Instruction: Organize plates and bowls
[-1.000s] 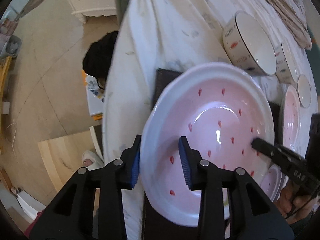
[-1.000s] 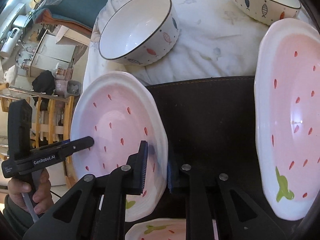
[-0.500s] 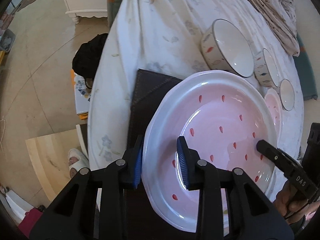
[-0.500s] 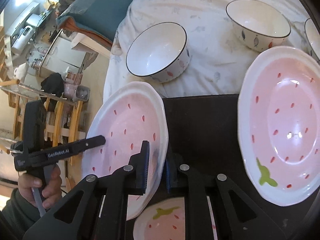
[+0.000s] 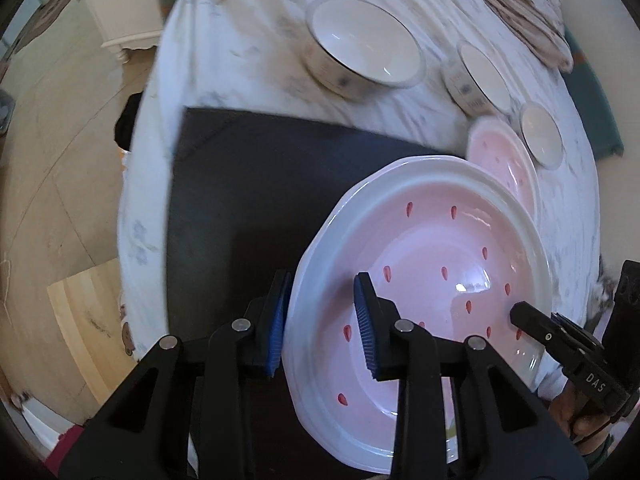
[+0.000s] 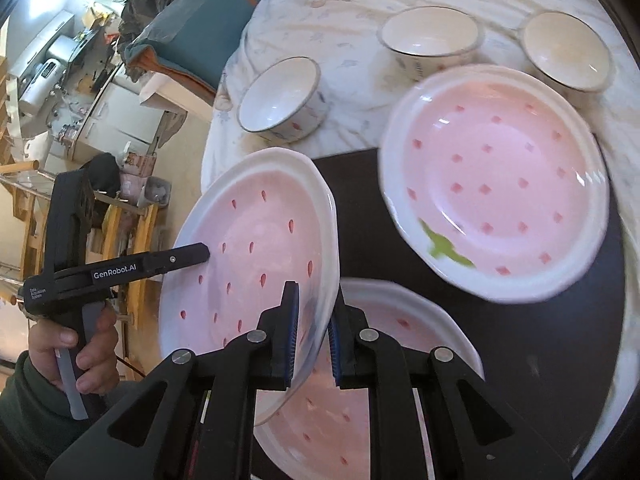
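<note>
Both grippers are shut on one large pink strawberry plate (image 5: 432,264), held tilted in the air above the dark mat (image 5: 248,184). My left gripper (image 5: 322,332) clamps its near rim. My right gripper (image 6: 314,336) clamps the opposite rim of the same plate (image 6: 256,256). Under it a smaller pink plate (image 6: 384,344) lies on the mat (image 6: 540,340). Another pink plate (image 6: 496,184) lies at the mat's far right. Three white bowls stand on the cloth beyond: one (image 6: 280,100), a second (image 6: 430,38), a third (image 6: 564,50).
The white tablecloth (image 5: 240,44) hangs over the table's edge, with bare floor (image 5: 52,140) to the left. A folded striped cloth (image 5: 520,8) lies at the far side. A teal cushion (image 6: 192,40) and kitchen clutter lie beyond the table.
The held plate has risen and moved right over the mat, now above the smaller pink plate. More mat shows on the left. Both grippers stayed clamped on it.
</note>
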`<state>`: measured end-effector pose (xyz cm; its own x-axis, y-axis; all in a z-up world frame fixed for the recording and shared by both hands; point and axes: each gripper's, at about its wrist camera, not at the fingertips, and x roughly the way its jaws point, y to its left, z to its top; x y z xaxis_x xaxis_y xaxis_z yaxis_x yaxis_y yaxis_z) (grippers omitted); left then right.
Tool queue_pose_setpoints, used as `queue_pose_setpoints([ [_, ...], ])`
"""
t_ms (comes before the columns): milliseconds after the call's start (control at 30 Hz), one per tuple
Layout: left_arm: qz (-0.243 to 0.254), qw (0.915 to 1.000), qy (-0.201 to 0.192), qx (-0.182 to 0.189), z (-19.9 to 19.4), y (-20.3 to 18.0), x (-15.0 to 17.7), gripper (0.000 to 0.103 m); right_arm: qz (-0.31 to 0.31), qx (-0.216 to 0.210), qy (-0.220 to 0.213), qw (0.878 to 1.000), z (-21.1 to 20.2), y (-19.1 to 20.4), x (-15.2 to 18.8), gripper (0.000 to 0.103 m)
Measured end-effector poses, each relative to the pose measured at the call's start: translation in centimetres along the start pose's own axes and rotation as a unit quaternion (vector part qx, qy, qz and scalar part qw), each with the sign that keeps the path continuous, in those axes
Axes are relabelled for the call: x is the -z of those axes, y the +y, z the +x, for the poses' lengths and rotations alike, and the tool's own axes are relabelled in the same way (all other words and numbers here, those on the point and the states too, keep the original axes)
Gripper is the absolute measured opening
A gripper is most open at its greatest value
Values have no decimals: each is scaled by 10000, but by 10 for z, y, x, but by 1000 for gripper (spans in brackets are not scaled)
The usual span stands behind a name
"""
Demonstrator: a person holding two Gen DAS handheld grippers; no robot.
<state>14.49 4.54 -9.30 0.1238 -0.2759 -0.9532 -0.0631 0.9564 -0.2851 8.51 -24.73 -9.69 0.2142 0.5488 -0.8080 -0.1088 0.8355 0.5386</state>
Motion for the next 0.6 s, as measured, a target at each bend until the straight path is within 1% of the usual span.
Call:
queue_pose_setpoints([
  [100,100,9999,113,-55,6,-13,15,28,182,-18,6,9998,-9,-11,18,16],
  [233,273,9993,220,-100,16,-28,31,28,292,78,44,9995,-18,-24,42,16],
  [300,414,9986,296,-137,21,-37,36,28,487,15,23,9988,-20,-35,50,16],
  [433,537,9978,342,-173,28,-45,42,28,772,73,-14,9970,-23,-47,57,16],
  [500,643,9970,352,-240,29,-51,44,28,756,118,-41,9971,-23,-48,60,16],
  [600,707,9963,389,-297,33,-55,45,28,861,131,44,9962,-19,-56,66,16],
])
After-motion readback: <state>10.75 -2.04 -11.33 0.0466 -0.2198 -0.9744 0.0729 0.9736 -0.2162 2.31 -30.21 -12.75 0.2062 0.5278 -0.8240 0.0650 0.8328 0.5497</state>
